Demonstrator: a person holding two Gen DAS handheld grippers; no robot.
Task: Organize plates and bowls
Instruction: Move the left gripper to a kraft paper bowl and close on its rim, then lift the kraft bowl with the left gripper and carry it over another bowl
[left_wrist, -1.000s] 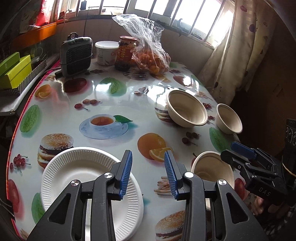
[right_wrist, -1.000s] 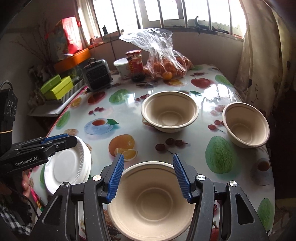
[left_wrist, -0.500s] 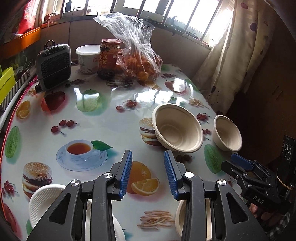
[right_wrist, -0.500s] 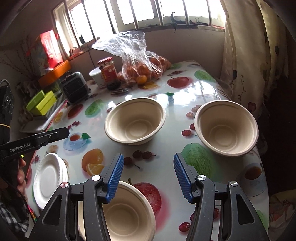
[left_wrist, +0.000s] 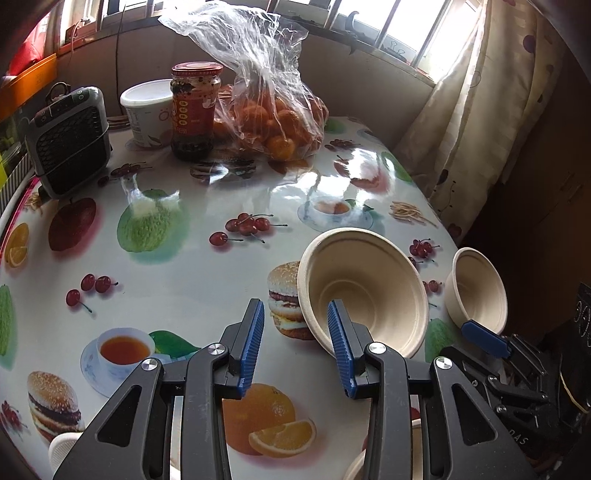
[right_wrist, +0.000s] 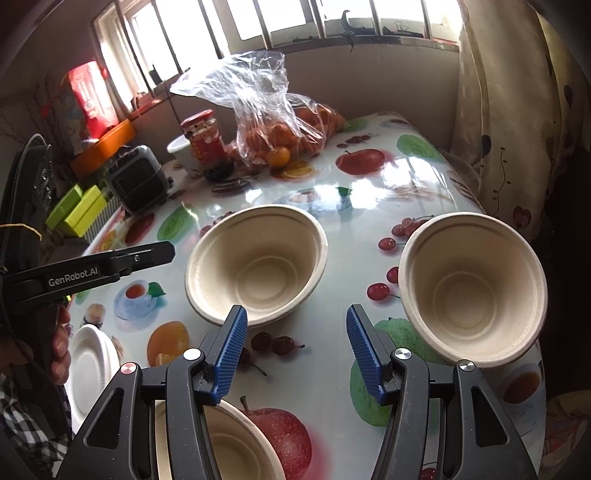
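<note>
Three beige paper bowls and a white paper plate sit on the fruit-print table. My left gripper (left_wrist: 295, 347) is open and empty above the table, and its right pad overlaps the near-left rim of the middle bowl (left_wrist: 364, 291). A second bowl (left_wrist: 476, 291) stands at the right table edge. My right gripper (right_wrist: 297, 354) is open and empty, hovering between the middle bowl (right_wrist: 258, 266) and the right bowl (right_wrist: 472, 288). The third bowl (right_wrist: 236, 443) lies under its left finger. The white plate (right_wrist: 88, 365) sits at the near left, below the left gripper (right_wrist: 162, 253).
At the back stand a plastic bag of oranges (left_wrist: 273, 118), a red-lidded jar (left_wrist: 194, 110), a white tub (left_wrist: 147, 110) and a small grey fan heater (left_wrist: 70, 140). A curtain (right_wrist: 517, 129) hangs by the table's right edge. A hand (right_wrist: 61, 347) holds the left gripper.
Both grippers have moved forward over the table. The plate and the near bowl have slid to the bottom of the views, and the middle and right bowls are closer. Both grippers' jaws stand as wide as before.
</note>
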